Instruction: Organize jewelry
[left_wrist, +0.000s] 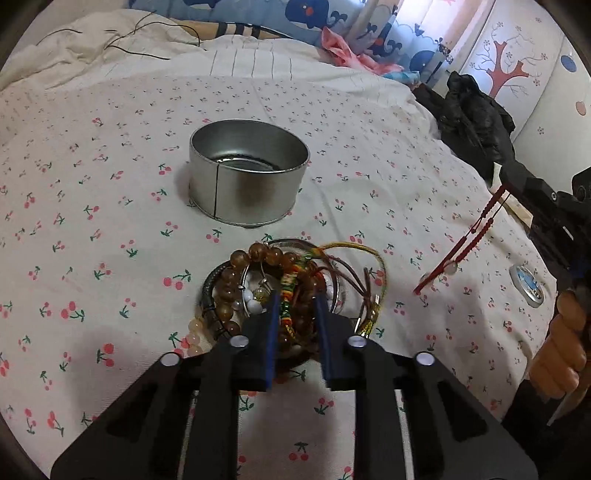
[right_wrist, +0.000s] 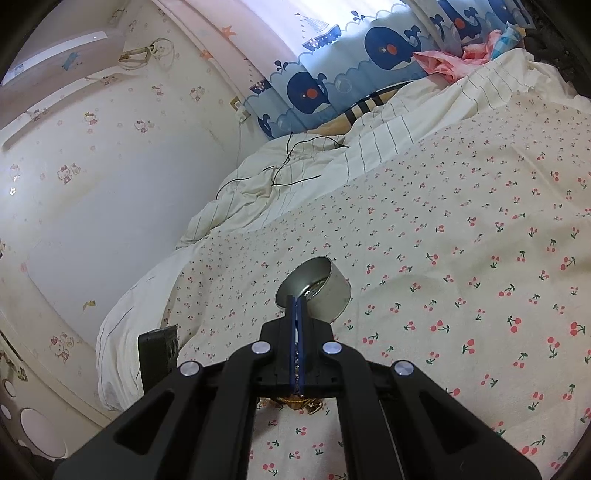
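Left gripper (left_wrist: 297, 301) over a jewelry heap, right gripper (right_wrist: 296, 301) clenched on a red cord.

In the left wrist view, lower centre, the left jaws straddle a green-and-orange braided bracelet (left_wrist: 286, 301) atop the jewelry pile (left_wrist: 273, 291), a narrow gap either side, so they grasp nothing. Amber bead bracelets (left_wrist: 231, 291) curl to its left. At right, a red cord bracelet (left_wrist: 463, 247) hangs from the right gripper. Farther up, a round metal tin (left_wrist: 248, 170) stands on the cherry-print bedsheet (left_wrist: 92, 206).
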